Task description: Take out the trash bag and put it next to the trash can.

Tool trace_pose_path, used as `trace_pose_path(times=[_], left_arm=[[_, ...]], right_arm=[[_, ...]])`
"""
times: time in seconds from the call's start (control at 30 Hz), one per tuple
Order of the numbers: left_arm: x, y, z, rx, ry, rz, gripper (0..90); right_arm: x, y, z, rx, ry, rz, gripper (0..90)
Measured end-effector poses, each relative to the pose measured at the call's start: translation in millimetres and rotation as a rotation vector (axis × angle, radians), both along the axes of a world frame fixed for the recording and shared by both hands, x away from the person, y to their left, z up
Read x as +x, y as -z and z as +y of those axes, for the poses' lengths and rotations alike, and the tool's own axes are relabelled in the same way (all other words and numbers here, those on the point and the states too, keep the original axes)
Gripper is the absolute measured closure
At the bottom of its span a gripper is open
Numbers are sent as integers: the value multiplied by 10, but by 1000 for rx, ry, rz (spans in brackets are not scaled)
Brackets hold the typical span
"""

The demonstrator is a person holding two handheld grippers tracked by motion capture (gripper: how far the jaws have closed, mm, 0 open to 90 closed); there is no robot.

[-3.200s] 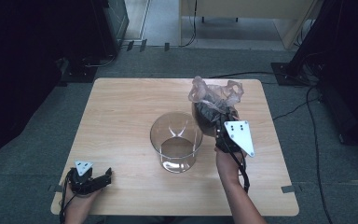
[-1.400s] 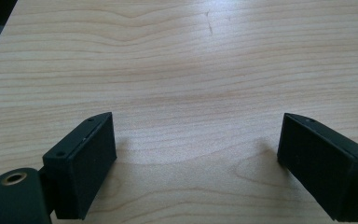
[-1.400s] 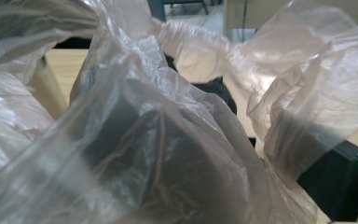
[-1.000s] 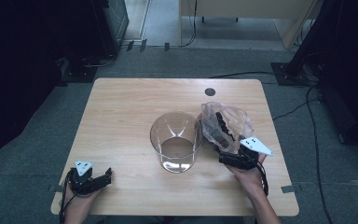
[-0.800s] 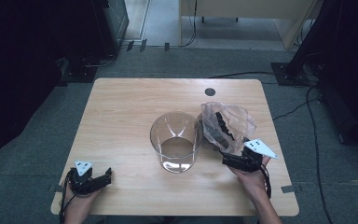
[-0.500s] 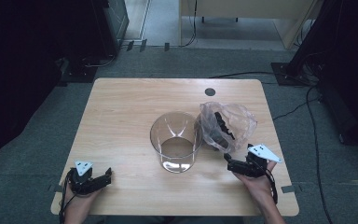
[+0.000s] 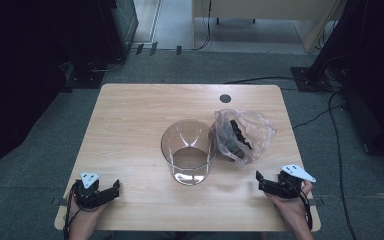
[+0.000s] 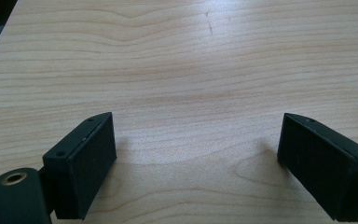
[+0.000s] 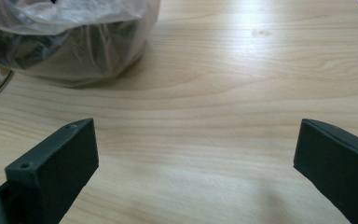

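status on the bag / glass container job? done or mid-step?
Looks done: the plastic bag with dark contents sits on the table beside the glass container, free of both grippers. In hand: nothing. The right gripper is open near the table's front edge, short of the bag; the left gripper is open over bare wood. Left: nothing obvious; the container looks empty.

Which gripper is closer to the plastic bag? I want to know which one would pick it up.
The right gripper, at the table's near right corner, sits just below the plastic bag. The left gripper rests at the near left corner, beyond the glass container.
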State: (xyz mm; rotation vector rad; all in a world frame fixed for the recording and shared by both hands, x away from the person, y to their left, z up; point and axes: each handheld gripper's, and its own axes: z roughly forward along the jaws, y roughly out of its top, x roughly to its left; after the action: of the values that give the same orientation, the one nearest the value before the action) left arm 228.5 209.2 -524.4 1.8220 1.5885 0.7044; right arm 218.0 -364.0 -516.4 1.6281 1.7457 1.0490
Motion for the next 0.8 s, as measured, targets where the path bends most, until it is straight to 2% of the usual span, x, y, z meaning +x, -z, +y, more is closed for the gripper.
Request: trace_pose_path(times=[0.17,0.27,0.37,0.53,0.7,0.8], left_arm=[[0,0,0,0,0,0,108],[0,0,0,0,0,0,107],[0,0,0,0,0,0,108],[0,0,0,0,0,0,107],[0,0,0,0,0,0,107],[0,0,0,0,0,0,107]], right_arm=[[-65,24,-65,-43,22,23,0],[-95,34,-123,-35,37,40,0],[-102,61,-168,-56,69,93,0],[-93,90,-251,-32,108,165,0],[-106,106,-261,-75,100,163,0],[-96,117,-248,-122,108,170,0]])
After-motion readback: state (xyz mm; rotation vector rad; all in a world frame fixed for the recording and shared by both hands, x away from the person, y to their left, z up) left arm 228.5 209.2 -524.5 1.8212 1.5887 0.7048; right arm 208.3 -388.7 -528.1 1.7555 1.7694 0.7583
